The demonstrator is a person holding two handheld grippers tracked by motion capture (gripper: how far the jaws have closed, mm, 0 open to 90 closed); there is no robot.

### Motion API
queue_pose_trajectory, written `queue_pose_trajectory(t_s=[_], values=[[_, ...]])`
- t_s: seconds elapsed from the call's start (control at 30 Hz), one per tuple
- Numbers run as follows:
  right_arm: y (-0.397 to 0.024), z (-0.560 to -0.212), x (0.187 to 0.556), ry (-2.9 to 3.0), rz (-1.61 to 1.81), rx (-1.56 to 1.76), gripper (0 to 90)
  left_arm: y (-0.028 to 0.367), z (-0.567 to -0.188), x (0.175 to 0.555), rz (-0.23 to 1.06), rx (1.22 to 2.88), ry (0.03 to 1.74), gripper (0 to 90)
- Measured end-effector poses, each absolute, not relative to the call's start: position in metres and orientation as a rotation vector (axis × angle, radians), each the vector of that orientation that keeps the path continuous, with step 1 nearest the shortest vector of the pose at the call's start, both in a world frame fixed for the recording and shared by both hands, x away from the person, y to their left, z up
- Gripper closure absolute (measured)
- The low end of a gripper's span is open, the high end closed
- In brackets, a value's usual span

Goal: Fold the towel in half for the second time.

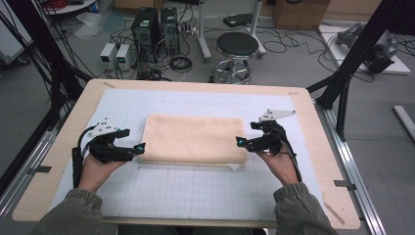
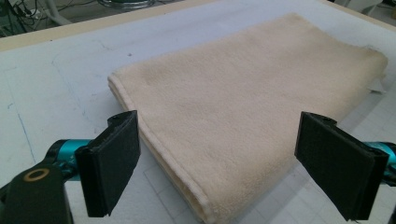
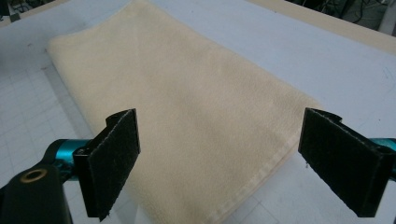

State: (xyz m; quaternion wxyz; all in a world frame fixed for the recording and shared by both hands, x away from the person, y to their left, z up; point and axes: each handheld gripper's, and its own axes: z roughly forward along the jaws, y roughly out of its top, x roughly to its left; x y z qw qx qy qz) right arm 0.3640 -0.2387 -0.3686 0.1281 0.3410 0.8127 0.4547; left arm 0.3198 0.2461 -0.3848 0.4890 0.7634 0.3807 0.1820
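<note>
Two grippers are flanking a folded cream towel [image 1: 195,138] lying flat on the bench [image 1: 313,142]. Left gripper [image 1: 140,148] is hovering with its jaws spread wide at the towel's left edge, the cloth lying just ahead between them. Right gripper [image 1: 239,142] is mirroring it, jaws gaping and gripping nothing, at the right edge.

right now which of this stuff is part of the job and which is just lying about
Part of the job:
- folded towel
- left gripper, open at the towel's left end
- right gripper, open at its right end
- grid mat under the towel

Lying about:
- stool
- computer towers
- cardboard box
</note>
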Motion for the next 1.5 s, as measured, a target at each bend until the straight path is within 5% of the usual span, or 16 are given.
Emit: queue_pose_trajectory(t_s=[1.5], values=[[-0.273, -0.391, 0.313, 2.384, 1.263, 0.960, 12.0, 0.264, -0.399, 0.271, 0.430, 1.864, 0.932, 12.2]])
